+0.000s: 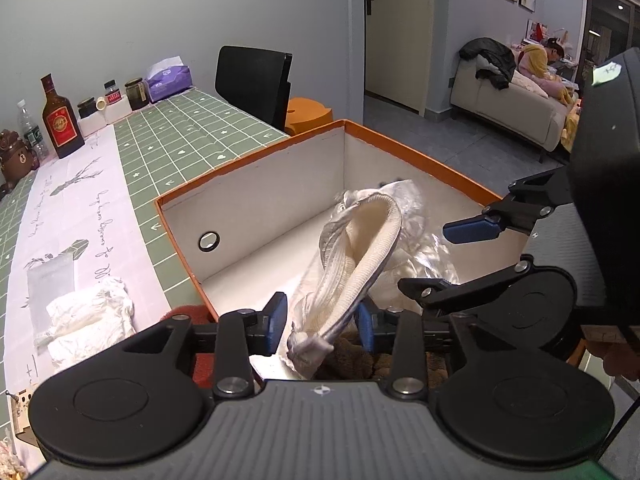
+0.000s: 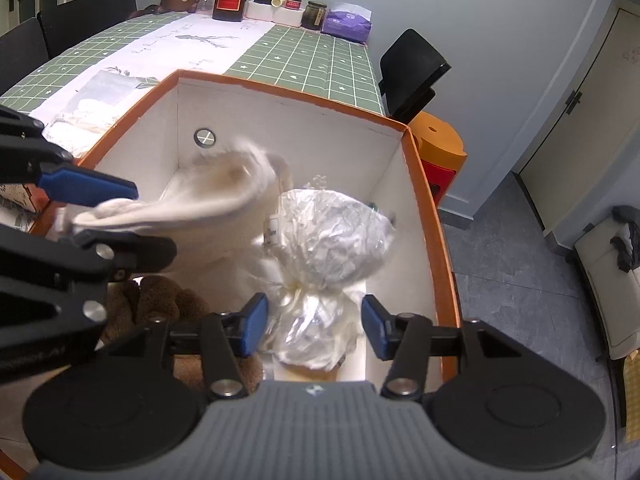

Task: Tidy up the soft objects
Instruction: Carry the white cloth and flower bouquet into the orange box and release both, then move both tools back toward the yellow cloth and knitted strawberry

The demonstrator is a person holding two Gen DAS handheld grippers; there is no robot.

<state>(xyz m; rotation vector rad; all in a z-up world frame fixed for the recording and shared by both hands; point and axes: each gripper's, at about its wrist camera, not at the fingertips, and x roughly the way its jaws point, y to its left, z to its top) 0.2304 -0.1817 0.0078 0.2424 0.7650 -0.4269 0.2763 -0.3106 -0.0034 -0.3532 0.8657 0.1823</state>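
Observation:
An orange-rimmed white box stands on the table. My left gripper holds a cream sock-like soft item in clear wrap over the box; in the right wrist view the item sits between the left fingers. My right gripper is open above a crinkled plastic-wrapped soft bundle lying in the box; it enters the left wrist view from the right. A brown plush toy lies at the box's near end.
Another wrapped white item lies on the table runner left of the box. Bottles, jars, a bear figure and a tissue pack line the table's far edge. A black chair and orange stool stand beyond the table.

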